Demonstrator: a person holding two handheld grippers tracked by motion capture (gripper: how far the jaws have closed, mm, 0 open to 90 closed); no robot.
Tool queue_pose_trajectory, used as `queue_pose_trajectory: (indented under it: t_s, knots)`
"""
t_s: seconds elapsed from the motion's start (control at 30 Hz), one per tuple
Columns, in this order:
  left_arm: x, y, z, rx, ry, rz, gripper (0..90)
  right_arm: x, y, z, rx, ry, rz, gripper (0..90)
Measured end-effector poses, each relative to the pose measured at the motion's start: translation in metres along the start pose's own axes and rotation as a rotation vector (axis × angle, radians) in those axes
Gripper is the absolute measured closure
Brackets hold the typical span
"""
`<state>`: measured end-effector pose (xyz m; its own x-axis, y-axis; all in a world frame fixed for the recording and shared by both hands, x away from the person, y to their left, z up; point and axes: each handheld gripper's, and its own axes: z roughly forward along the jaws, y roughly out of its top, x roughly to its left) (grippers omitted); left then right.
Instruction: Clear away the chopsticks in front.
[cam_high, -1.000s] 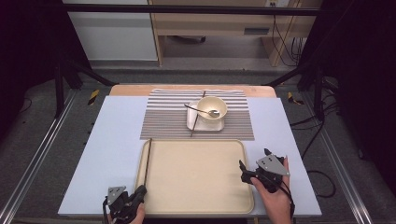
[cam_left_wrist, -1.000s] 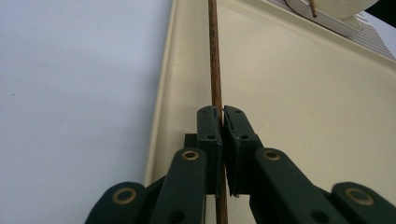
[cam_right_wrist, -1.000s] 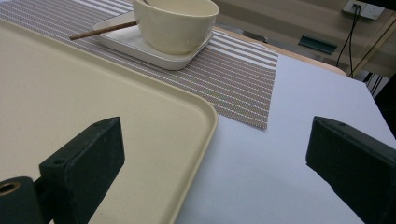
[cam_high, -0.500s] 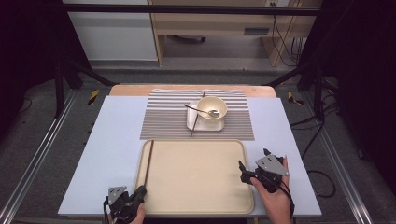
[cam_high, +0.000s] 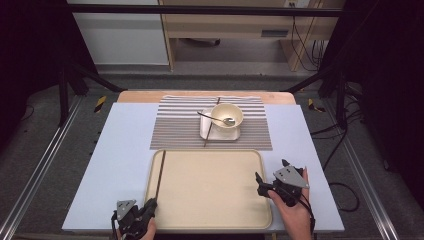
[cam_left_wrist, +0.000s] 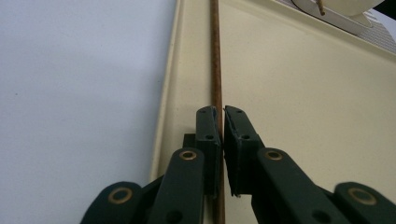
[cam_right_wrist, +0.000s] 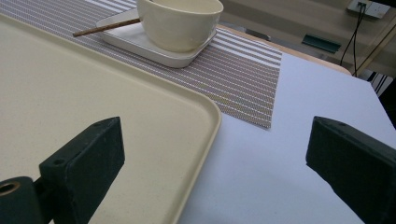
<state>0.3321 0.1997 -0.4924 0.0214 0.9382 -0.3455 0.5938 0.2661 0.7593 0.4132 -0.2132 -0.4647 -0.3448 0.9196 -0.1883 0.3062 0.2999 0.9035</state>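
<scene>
Left tongs (cam_left_wrist: 218, 128) stay clamped on the chopstick (cam_left_wrist: 215, 56); right tongs (cam_right_wrist: 205, 163) remain wide open, empty.

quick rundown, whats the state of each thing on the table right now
left hand-held gripper: shut on the chopstick in the tray
right hand-held gripper: open, holding nothing, at the tray's right edge
chopstick in the tray: lying flat along the left rim
tray: flat on the table
bowl: upright on the square plate
spoon: resting in the bowl
second chopstick: lying across the square plate
striped mat: spread flat
</scene>
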Motion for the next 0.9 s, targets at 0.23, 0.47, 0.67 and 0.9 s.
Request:
queue_pose_trajectory:
  t_s: [0.23, 0.47, 0.67, 0.9]
  knots:
    - [-0.003, 0.0, 0.0, -0.003, 0.003, 0.016, 81.6, 0.0, 0.0, 0.0, 0.003, 0.003, -0.006, 4.6]
    - [-0.006, 0.012, -0.004, -0.027, 0.012, 0.053, 74.7, 0.0, 0.0, 0.001, 0.005, 0.0, -0.007, 4.6]
    - [-0.005, 0.041, -0.001, -0.063, -0.014, 0.103, 64.4, -0.001, -0.001, 0.001, 0.008, -0.009, -0.013, 4.5]
    - [-0.013, 0.073, 0.014, -0.046, -0.055, 0.19, 55.0, -0.004, -0.002, 0.003, 0.02, -0.022, 0.0, 4.4]
